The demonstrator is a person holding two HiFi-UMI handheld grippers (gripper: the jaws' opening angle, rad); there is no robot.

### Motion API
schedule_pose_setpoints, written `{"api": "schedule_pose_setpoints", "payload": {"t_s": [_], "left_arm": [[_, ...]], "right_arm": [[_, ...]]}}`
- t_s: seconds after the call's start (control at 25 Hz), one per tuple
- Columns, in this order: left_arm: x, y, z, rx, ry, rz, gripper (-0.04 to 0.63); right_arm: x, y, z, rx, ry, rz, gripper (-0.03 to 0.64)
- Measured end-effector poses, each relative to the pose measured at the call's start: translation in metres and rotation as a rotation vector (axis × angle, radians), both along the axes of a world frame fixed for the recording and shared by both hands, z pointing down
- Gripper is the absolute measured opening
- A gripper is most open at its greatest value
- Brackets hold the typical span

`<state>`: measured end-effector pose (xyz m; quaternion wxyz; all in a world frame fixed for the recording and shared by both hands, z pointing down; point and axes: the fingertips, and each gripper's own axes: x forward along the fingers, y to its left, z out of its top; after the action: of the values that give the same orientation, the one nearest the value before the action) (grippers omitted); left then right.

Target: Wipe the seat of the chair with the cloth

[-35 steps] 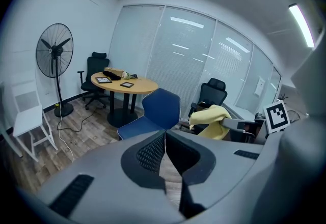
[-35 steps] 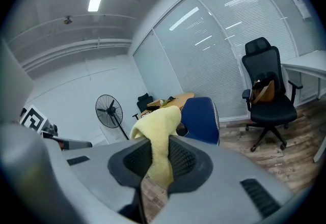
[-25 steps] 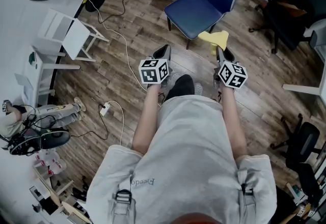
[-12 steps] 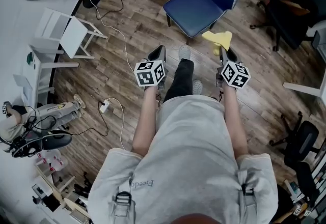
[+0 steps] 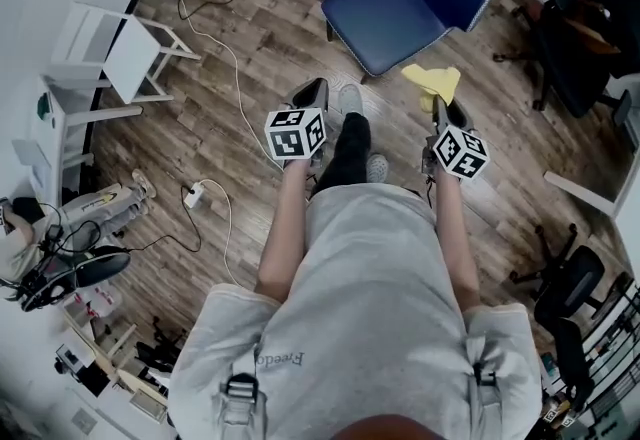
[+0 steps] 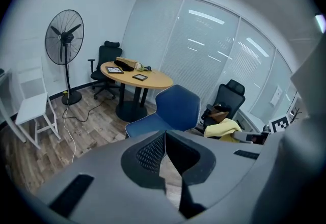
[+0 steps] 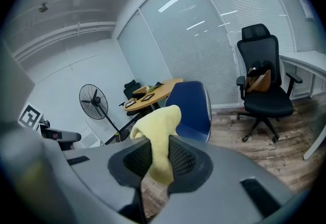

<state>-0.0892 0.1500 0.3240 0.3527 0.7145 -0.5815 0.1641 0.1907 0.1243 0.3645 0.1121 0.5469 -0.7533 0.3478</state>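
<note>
The blue chair [image 5: 400, 3] stands on the wood floor ahead of me, its seat bare; it also shows as the blue chair [image 6: 170, 113] in the left gripper view and the blue chair [image 7: 196, 111] in the right gripper view. My right gripper [image 5: 437, 108] is shut on the yellow cloth [image 5: 432, 83], which sticks up from between its jaws as the yellow cloth [image 7: 159, 139]. The cloth hangs in the air just right of the seat's front corner. My left gripper [image 5: 310, 96] is shut with nothing in it, short of the chair's front edge.
A round wooden table [image 6: 136, 76] stands behind the chair. A standing fan [image 6: 64, 45] and a white rack [image 5: 115, 58] are to the left, with a cable [image 5: 225, 58] across the floor. Black office chairs [image 7: 262, 85] stand to the right. My feet [image 5: 350, 128] are between the grippers.
I have stepped closer to the chair. Both grippers moved forward with me, and the cloth now hangs nearer the seat's right front corner.
</note>
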Motion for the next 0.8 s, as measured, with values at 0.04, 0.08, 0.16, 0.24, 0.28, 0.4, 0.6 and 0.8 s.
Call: {"api": "schedule_pose_setpoints", "payload": {"t_s": [0.04,0.08,0.16,0.24,0.28,0.4,0.6,0.8], "left_arm": [[-0.005,-0.009,0.004,-0.009,0.003,-0.008,0.028],[-0.01,-0.018,0.007,-0.018,0.007,-0.014,0.028],[-0.018,-0.037,0.012,-0.03,0.012,-0.02,0.028],[-0.023,-0.057,0.016,-0.04,0.017,-0.017,0.028],[-0.025,-0.066,0.019,-0.046,0.022,-0.015,0.028],[-0.031,-0.094,0.029,-0.062,0.041,-0.01,0.028],[-0.052,-0.129,0.051,-0.092,0.082,-0.015,0.028],[-0.053,-0.143,0.075,-0.127,0.075,-0.002,0.028]], "right_arm": [[-0.005,-0.008,0.004,-0.01,0.004,-0.009,0.077],[-0.011,-0.015,0.007,-0.02,0.008,-0.016,0.077],[-0.021,-0.031,0.012,-0.036,0.014,-0.027,0.077],[-0.029,-0.045,0.018,-0.055,0.019,-0.031,0.077],[-0.033,-0.052,0.021,-0.065,0.02,-0.031,0.077],[-0.044,-0.072,0.03,-0.087,0.029,-0.034,0.077],[-0.067,-0.106,0.037,-0.113,0.065,-0.057,0.077],[-0.068,-0.135,0.041,-0.126,0.1,-0.076,0.077]]}}
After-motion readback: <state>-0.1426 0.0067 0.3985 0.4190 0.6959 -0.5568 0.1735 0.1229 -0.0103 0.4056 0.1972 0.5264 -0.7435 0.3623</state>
